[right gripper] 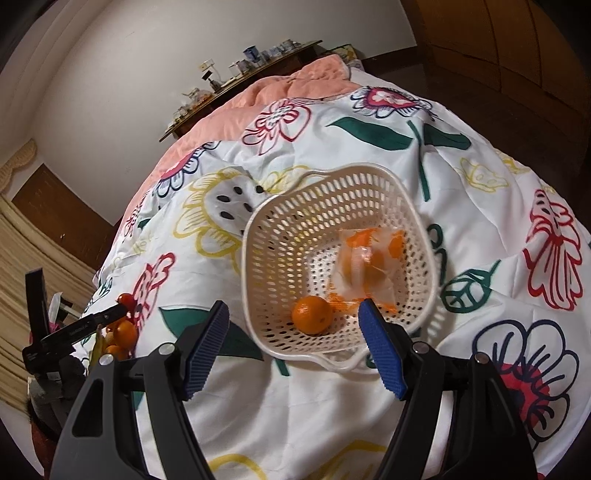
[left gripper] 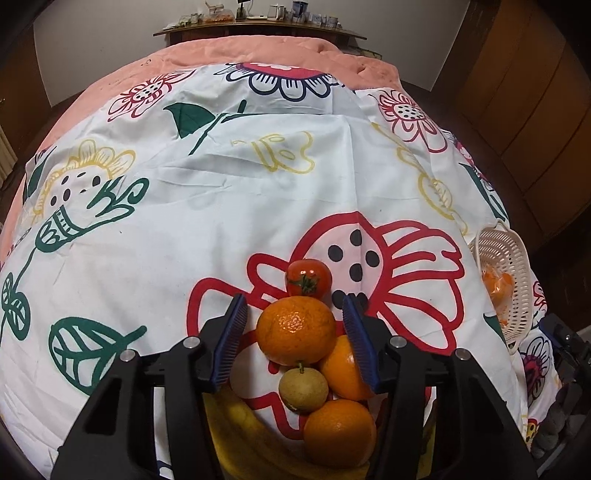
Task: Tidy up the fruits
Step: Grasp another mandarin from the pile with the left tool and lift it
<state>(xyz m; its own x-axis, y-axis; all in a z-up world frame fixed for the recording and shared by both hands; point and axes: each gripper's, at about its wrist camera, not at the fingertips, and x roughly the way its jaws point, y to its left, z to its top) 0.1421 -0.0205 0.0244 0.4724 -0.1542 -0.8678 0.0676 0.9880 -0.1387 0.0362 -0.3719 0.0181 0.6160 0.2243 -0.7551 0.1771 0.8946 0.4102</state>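
The basket (right gripper: 369, 184), light perforated plastic, sits far right holding a bagged fruit and one loose orange. The top orange (left gripper: 295, 329) of the near pile is firm, round and dimpled, best gripped across its widest part. The left gripper (left gripper: 294, 314) straddles it, pads not yet touching; the right gripper (right gripper: 293, 317) hangs wide and empty.

A flower-printed white sheet (left gripper: 229, 206) covers the bed over a salmon quilt (left gripper: 258, 50). Past the bed's far edge, a cluttered wooden shelf (left gripper: 258, 27) meets a pale wall (left gripper: 110, 33). Brown wooden wardrobe panels (left gripper: 524, 96) stand right; beige curtains (right gripper: 26, 251) hang left.
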